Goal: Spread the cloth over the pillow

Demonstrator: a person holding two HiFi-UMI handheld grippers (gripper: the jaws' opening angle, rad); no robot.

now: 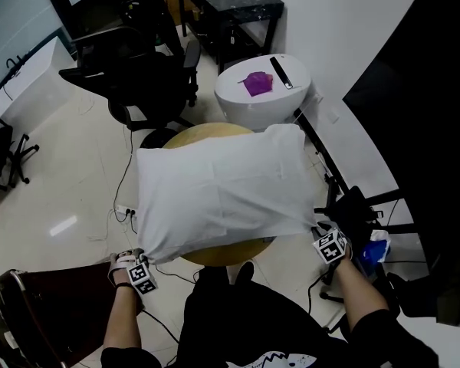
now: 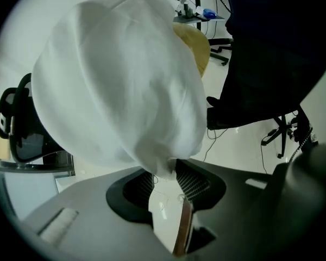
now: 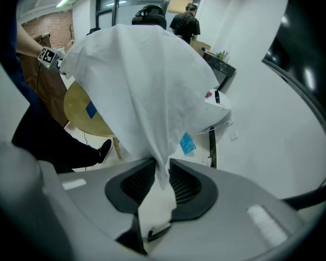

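While the cloth (image 1: 215, 190) drapes the round table (image 1: 207, 134), left tool (image 2: 167, 179) and right tool (image 3: 162, 174) gape about its corners.

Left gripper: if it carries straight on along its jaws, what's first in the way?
The white cloth: its corner sits between the parted jaws of the left gripper, and its draped bulk fills the line ahead. Depth to that bulk is unclear.
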